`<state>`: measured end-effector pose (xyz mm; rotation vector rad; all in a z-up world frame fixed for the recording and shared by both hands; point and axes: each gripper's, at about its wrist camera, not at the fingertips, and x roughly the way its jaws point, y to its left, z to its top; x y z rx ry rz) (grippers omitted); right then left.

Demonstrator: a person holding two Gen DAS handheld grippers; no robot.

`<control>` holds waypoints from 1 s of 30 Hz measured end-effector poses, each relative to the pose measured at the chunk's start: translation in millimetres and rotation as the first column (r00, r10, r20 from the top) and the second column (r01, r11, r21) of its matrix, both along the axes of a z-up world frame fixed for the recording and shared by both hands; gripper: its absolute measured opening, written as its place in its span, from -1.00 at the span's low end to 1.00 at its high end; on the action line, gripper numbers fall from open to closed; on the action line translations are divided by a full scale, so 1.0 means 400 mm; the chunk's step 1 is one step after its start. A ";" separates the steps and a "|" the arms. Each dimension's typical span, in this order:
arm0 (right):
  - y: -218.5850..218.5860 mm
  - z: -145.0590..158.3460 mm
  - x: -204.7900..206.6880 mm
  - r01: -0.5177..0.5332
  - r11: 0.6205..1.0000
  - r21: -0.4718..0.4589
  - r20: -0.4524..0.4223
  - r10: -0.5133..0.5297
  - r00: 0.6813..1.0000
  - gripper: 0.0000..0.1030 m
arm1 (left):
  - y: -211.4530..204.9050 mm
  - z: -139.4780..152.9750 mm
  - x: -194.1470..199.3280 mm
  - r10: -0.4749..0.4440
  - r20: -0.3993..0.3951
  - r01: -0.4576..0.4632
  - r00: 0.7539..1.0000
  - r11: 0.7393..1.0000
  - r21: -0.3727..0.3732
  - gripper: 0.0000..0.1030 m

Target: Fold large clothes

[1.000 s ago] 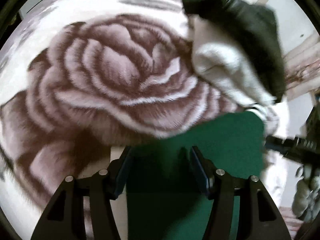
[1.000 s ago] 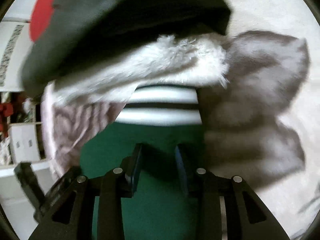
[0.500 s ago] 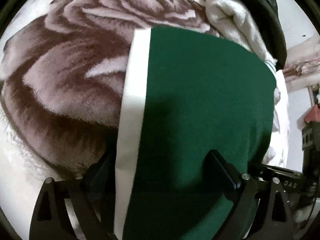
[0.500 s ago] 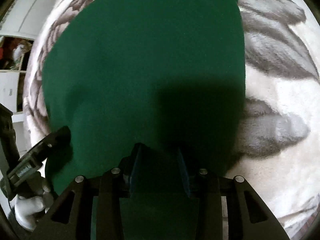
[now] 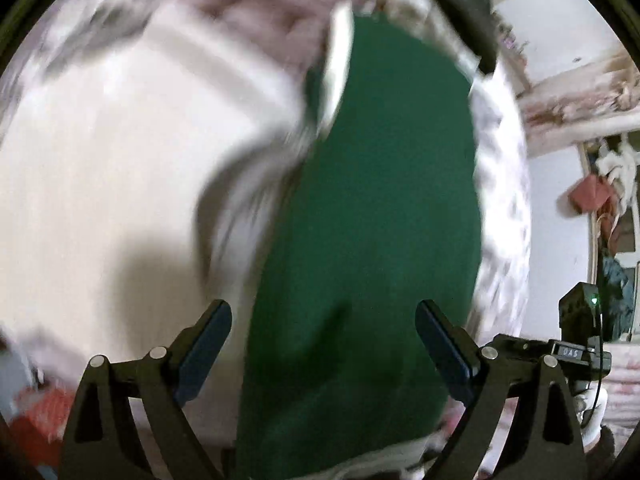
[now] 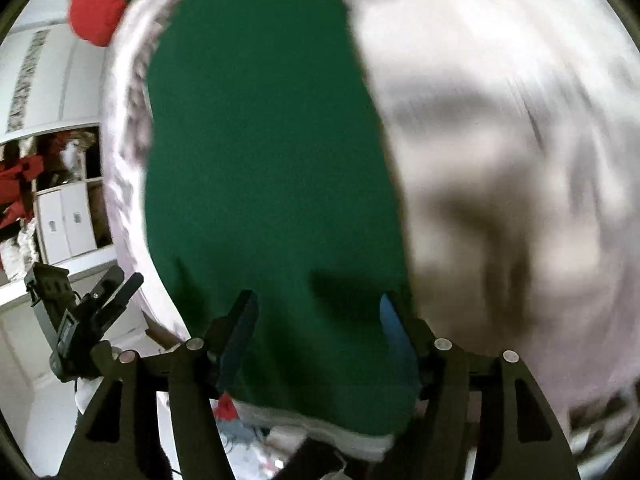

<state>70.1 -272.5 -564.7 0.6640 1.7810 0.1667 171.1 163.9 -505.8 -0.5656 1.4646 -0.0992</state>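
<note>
Left hand-held gripper (image 5: 323, 334): standing wide, gripping nothing, its fingers (image 5: 204, 344) straddling the near part of the green garment (image 5: 376, 216) without pressing it. Green garment: lying spread flat on a pale floral blanket (image 5: 120, 168), a white stripe (image 5: 338, 60) running along its left edge, a dark garment (image 5: 460, 8) sitting beyond its far end. Right hand-held gripper (image 6: 318, 334): jaws opening, the same green garment (image 6: 264, 140) lying between and beneath them, not pinched. A red item (image 6: 94, 4) is showing at the blanket's far left corner.
</note>
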 end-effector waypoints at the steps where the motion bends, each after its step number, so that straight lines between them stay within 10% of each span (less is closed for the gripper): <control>1: 0.002 -0.020 -0.063 0.022 1.000 0.009 -0.035 -0.022 0.999 0.28 | -0.003 -0.026 -0.038 -0.006 -0.034 0.006 0.999 1.000 0.003 0.82; 5: 0.034 -0.131 -0.234 0.076 0.996 0.044 -0.156 -0.068 0.985 0.28 | -0.042 -0.110 -0.192 -0.049 -0.113 0.052 0.992 0.999 0.016 0.65; 7: 0.052 -0.159 -0.283 0.091 0.994 0.055 -0.183 -0.080 0.980 0.27 | -0.065 -0.122 -0.228 -0.071 -0.113 0.074 0.991 0.997 0.023 -0.70; 11: 0.080 -0.138 -0.337 0.097 0.995 0.012 -0.124 -0.095 0.988 -0.53 | -0.071 -0.072 -0.238 -0.065 -0.037 0.066 0.997 0.997 0.025 -0.83; 20: 0.140 -0.160 -0.359 0.035 0.999 -0.030 -0.136 -0.038 0.990 -0.72 | -0.015 -0.138 -0.258 -0.062 -0.072 0.059 0.995 0.997 -0.048 -0.73; 25: 0.021 -0.157 -0.380 0.078 0.995 0.062 -0.105 -0.071 0.992 0.32 | 0.005 -0.142 -0.294 -0.037 -0.088 0.024 0.995 0.988 -0.150 0.33; 30: 0.034 -0.286 -0.401 0.176 0.949 0.263 -0.176 -0.132 0.976 0.41 | 0.003 -0.236 -0.337 -0.003 -0.143 -0.037 0.990 0.960 -0.276 0.33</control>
